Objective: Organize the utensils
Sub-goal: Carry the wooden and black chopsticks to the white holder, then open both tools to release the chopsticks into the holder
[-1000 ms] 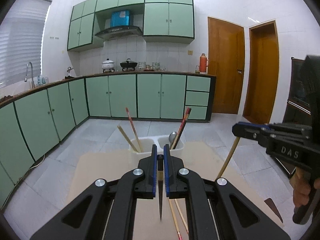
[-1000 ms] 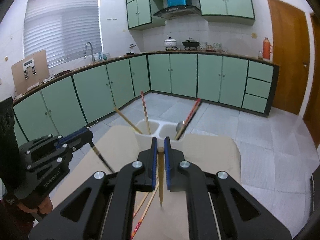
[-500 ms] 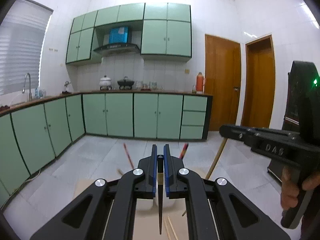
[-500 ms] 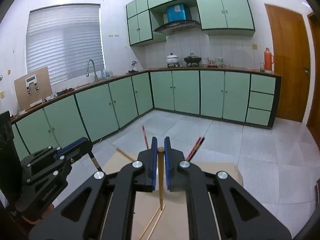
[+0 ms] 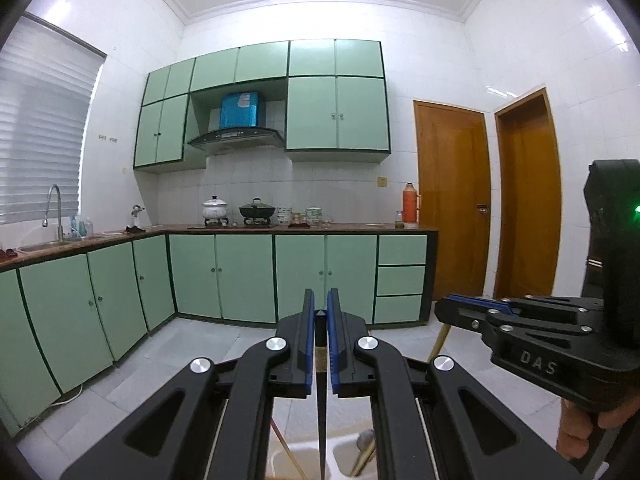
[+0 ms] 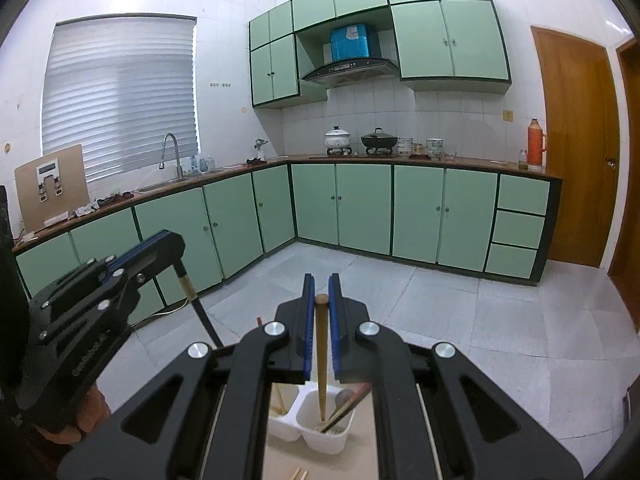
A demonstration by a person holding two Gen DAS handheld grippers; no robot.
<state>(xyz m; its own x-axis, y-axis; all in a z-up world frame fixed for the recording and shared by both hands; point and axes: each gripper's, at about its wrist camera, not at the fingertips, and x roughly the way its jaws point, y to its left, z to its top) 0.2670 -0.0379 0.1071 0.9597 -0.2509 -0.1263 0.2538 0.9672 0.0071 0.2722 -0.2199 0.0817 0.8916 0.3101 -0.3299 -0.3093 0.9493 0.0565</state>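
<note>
The right claw (image 6: 320, 316) is clamped near the top of a wooden chopstick (image 6: 321, 356) whose tip dips into the holder (image 6: 320, 436) just below. The left claw (image 5: 321, 320) pinches a dark chopstick (image 5: 321, 408) likewise. Both seem light, stiff and slippery.

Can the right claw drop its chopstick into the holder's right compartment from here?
Probably yes. The right claw grips the wooden chopstick upright, its tip hanging just above or inside the right compartment of the white holder. A spoon and a chopstick lean there, but the middle looks free.
</note>
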